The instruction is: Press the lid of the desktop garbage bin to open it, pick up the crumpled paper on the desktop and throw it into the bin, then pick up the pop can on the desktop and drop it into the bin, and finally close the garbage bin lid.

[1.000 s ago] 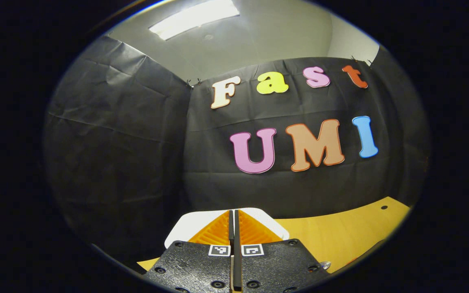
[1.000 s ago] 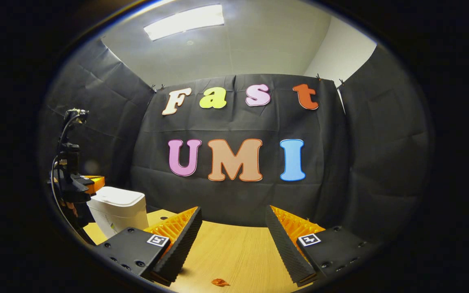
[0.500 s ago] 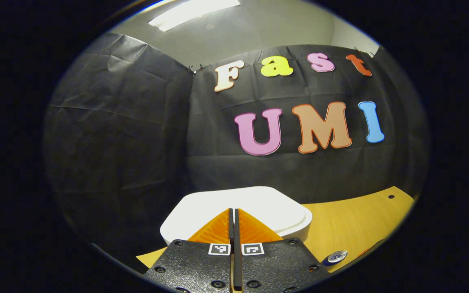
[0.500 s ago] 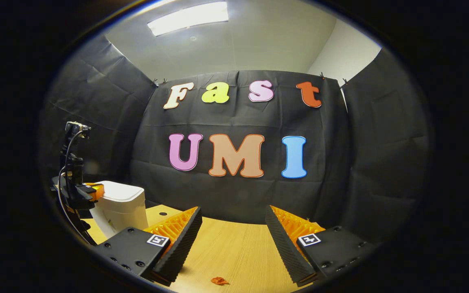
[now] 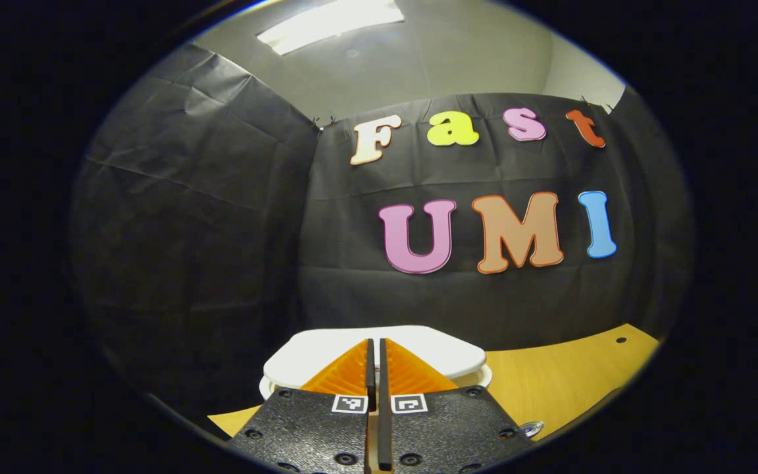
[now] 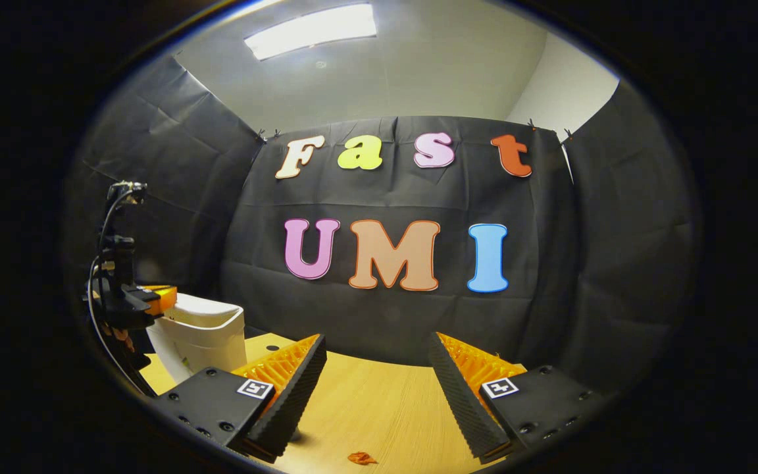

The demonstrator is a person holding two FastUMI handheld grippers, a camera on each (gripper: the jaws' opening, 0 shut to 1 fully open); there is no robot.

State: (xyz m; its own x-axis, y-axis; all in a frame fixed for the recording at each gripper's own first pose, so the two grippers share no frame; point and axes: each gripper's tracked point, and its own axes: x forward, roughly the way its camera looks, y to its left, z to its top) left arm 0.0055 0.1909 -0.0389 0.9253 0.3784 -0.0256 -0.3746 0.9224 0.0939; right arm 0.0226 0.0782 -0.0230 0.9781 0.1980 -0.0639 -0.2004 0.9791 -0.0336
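Your left claw, fingers pressed together, is over the white bin lid at the surface's left edge. Your right claw is wide above bare surface.

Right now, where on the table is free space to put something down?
Bare wood lies between the open right gripper and the cloth wall, broken by a small orange scrap near its fingers. More bare table lies beside the bin. It is crowded at the bin lid, where the shut left gripper sits.
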